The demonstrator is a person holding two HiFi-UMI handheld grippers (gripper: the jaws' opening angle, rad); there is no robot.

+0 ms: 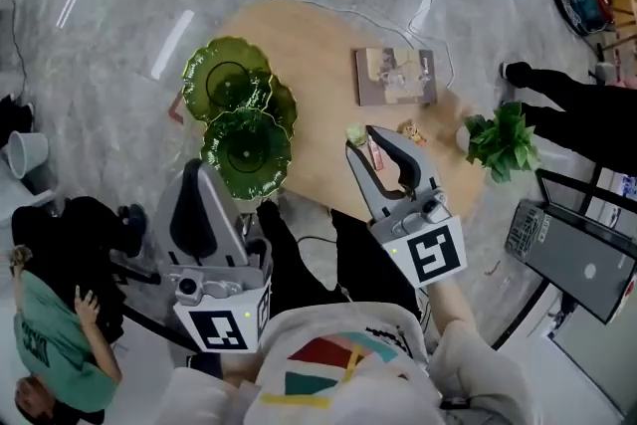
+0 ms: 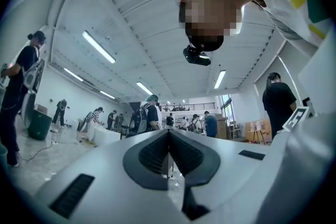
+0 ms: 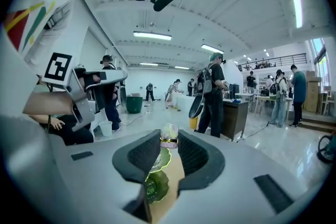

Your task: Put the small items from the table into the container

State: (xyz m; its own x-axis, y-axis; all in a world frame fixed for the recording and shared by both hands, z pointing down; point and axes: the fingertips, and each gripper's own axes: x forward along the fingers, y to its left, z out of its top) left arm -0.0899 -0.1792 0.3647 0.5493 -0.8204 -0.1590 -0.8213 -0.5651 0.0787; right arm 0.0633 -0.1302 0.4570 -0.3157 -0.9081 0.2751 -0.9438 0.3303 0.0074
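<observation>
Right of your right tongs a leafy potted plant stands in a white pot, with a person in black just beyond it. A dark screen sits lower, on that same side. Well ahead of both tongs a thin cable snakes across the marble floor. Far left of your left tongs a white cup rests on the floor, and nearer you a person in a green shirt crouches. Down the hall ahead of your right tongs stands a green bin.
</observation>
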